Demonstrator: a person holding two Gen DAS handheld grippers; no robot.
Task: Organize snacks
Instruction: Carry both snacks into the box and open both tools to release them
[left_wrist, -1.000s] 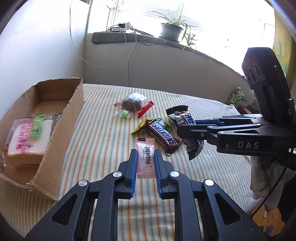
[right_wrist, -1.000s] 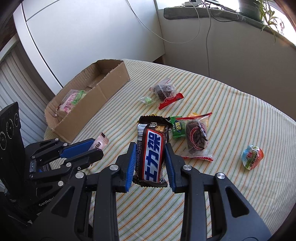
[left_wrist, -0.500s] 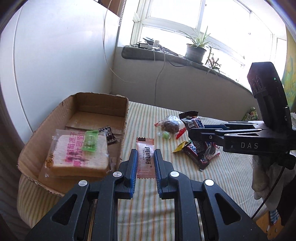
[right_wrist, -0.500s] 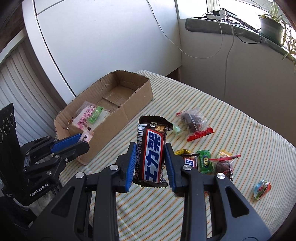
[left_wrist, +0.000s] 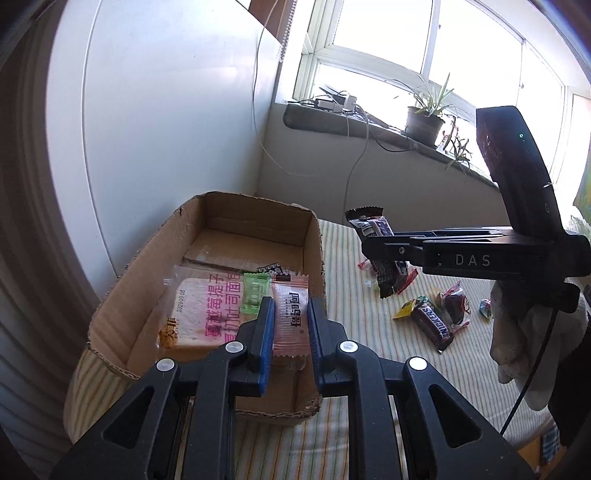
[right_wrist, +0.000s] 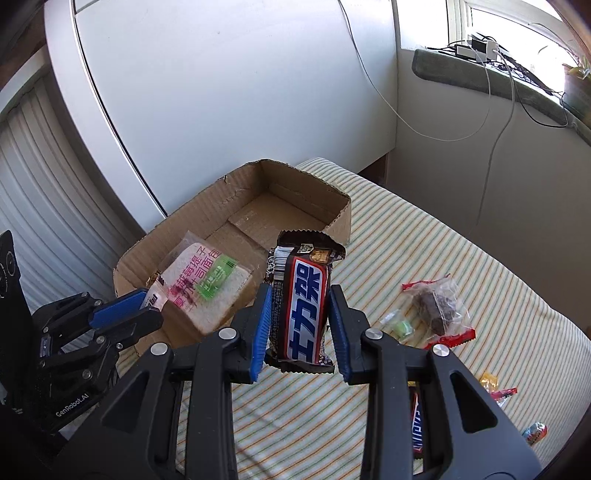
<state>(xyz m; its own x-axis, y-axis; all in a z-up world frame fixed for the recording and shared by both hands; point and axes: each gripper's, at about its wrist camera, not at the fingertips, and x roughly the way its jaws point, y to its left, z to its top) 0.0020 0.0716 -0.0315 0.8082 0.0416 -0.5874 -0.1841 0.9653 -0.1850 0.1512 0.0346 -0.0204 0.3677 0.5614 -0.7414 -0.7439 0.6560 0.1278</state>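
Note:
My left gripper (left_wrist: 290, 314) is shut on a small pink candy packet (left_wrist: 290, 317) and hovers over the near end of the open cardboard box (left_wrist: 314, 236). Inside the box lie a wrapped bread slice (left_wrist: 207, 314) with pink print, a green candy (left_wrist: 255, 291) and a small dark packet (left_wrist: 271, 268). My right gripper (right_wrist: 299, 314) is shut on a brown Snickers bar (right_wrist: 301, 299) held upright just right of the box (right_wrist: 343, 218). In the right wrist view the left gripper (right_wrist: 142, 304) shows at lower left, over the box's near wall.
Loose snacks lie on the striped tablecloth (right_wrist: 424, 243): a second Snickers bar (left_wrist: 432, 325), a clear bag with a dark cake (right_wrist: 437, 304), a green candy (right_wrist: 400, 326) and small wrapped sweets (right_wrist: 533, 434). A white wall, a hanging cable and a windowsill with a potted plant (left_wrist: 424, 118) stand behind.
Both grippers have moved left toward the cardboard box with their snacks and risen a little. The left one went from above the tablecloth to above the box; the loose snacks stayed put.

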